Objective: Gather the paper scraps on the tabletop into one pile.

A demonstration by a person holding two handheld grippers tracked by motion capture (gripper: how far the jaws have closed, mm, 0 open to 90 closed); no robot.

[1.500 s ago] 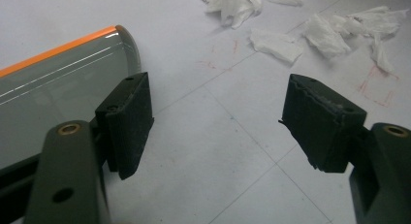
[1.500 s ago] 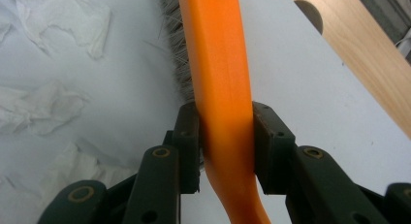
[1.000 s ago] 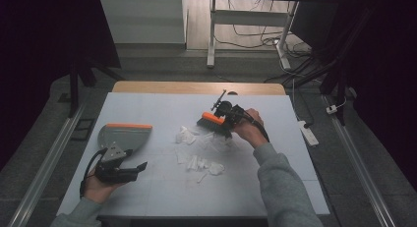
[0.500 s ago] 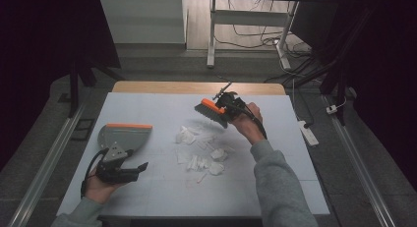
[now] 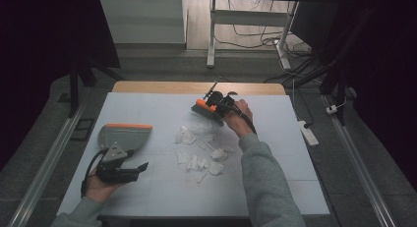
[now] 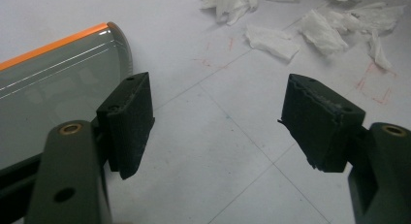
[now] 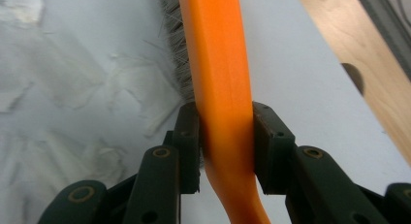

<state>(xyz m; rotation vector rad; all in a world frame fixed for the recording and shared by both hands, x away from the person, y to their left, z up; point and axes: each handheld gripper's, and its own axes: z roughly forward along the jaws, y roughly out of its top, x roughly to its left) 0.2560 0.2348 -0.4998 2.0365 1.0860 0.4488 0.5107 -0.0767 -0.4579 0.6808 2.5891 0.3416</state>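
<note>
On the white desk point(image 5: 147, 192), two claws at work.
Right claw point(image 7: 225, 136) clamps the orange-backed, grey-bristled hand brush point(image 7: 218, 64); left claw point(image 6: 218, 122) gapes empty beside the grey, orange-edged dustpan point(image 6: 53, 83).

White power strip point(image 5: 306, 131) on the floor, near metal table legs point(image 5: 212, 33)

Open jaws over white table point(image 6: 203, 151), dustpan point(image 6: 53, 83) left, paper scraps point(image 6: 320, 32) beyond
</note>
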